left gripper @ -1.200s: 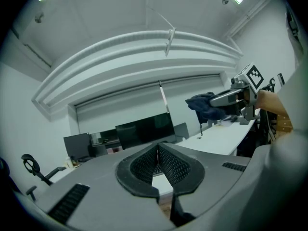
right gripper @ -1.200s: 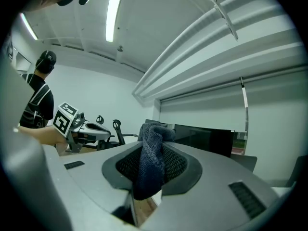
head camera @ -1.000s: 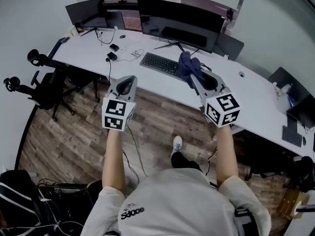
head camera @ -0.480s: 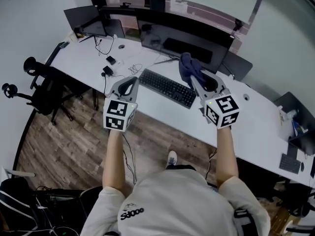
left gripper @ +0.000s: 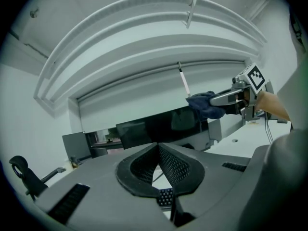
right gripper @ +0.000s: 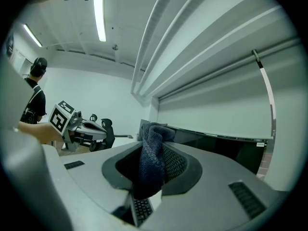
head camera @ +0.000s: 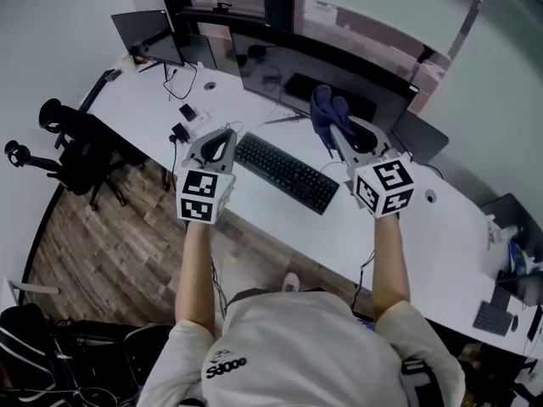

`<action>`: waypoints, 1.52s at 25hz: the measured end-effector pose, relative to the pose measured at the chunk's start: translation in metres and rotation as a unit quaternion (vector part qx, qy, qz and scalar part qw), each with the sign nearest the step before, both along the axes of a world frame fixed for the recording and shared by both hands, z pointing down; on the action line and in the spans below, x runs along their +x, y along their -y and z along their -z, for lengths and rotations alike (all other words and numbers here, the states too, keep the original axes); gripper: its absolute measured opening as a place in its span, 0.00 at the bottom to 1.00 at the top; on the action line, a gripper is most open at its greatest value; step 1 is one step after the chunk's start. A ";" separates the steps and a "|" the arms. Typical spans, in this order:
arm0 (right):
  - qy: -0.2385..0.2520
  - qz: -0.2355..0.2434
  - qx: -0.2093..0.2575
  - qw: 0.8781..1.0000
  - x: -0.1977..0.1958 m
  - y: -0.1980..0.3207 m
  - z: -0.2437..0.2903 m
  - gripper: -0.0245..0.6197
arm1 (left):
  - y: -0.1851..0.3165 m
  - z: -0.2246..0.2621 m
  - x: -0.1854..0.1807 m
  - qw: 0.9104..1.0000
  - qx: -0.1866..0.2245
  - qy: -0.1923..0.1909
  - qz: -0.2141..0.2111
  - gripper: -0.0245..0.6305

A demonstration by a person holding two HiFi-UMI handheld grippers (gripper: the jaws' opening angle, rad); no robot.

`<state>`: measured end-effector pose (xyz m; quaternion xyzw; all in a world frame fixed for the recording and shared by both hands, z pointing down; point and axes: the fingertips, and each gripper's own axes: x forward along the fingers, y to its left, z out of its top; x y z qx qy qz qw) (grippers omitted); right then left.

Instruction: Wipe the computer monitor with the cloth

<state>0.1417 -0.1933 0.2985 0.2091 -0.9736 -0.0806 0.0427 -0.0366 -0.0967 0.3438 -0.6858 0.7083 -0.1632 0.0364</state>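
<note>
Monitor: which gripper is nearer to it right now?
Right. The right gripper, fingers shut on the cloth, is up by the monitor screen; the left gripper sits lower, over the desk left of the keyboard, farther from the screen.

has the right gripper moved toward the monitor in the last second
Yes. The right gripper has carried the cloth forward: it was over the right end of the keyboard, and now it is beyond it, in front of the monitor.
</note>
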 end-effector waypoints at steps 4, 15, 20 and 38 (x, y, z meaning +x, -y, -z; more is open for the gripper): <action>0.005 0.005 -0.010 1.000 -0.011 0.029 -0.008 0.17 | 0.020 -0.010 -0.008 1.000 -0.010 0.001 0.007 0.07; -0.014 -0.008 -0.006 1.000 -0.066 0.071 -0.022 0.17 | 0.072 -0.022 -0.076 1.000 -0.004 -0.006 0.001 0.07; -0.015 -0.028 0.000 1.000 -0.125 0.099 -0.012 0.17 | 0.106 -0.013 -0.134 1.000 0.003 0.000 -0.019 0.07; -0.105 -0.041 0.094 0.989 -0.378 0.189 0.057 0.18 | 0.192 -0.002 -0.312 0.995 0.009 -0.013 -0.094 0.07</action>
